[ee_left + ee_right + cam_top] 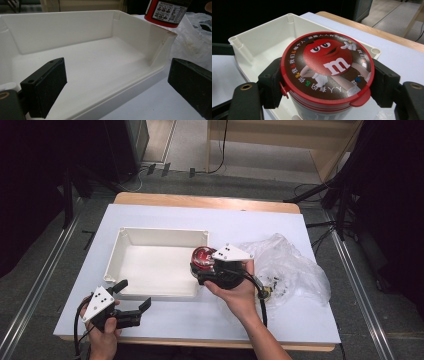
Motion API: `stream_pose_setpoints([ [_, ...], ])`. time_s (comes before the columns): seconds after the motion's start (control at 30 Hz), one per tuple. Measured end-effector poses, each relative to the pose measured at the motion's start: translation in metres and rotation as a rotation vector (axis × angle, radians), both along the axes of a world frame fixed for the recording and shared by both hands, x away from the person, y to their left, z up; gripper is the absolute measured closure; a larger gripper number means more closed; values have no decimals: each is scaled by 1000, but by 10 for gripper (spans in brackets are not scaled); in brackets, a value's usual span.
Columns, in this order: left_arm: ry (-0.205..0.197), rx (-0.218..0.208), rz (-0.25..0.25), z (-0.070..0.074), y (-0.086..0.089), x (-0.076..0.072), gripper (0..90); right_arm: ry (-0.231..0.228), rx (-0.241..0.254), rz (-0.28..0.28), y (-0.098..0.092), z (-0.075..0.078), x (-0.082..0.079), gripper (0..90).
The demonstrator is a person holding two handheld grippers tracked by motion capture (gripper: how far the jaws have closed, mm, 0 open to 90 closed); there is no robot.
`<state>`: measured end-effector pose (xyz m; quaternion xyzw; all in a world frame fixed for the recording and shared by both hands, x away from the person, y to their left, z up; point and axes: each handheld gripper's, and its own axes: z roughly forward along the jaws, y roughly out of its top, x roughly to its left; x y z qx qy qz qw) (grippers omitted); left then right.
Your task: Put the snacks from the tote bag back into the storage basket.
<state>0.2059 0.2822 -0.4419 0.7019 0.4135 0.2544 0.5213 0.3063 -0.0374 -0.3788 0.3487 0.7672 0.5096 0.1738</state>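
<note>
a: holding the m&m's tub upright in my right gripper, pads squeezing its sides, at the white tray's right rim.
b: and the left gripper?
a: it's wide, empty. i should clear that rim before lowering.

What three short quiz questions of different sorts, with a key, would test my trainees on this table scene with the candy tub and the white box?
1. True or false: the right gripper is shut on the candy tub.
2. Which thing lies at the far right of the table? A) a plastic bag B) a blue towel C) a glass bowl
3. Fill in: the left gripper stands with its jaws ____, near the front edge of the white box.

Key: 1 true; 2 A, the plastic bag; 3 open, with nothing between them.
</note>
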Motion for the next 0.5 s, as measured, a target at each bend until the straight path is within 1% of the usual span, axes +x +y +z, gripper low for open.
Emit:
stream_pose_setpoints([
  [0.5, -1, 9, 37, 0, 9, -9, 7, 13, -15, 33, 17, -6, 6, 258],
])
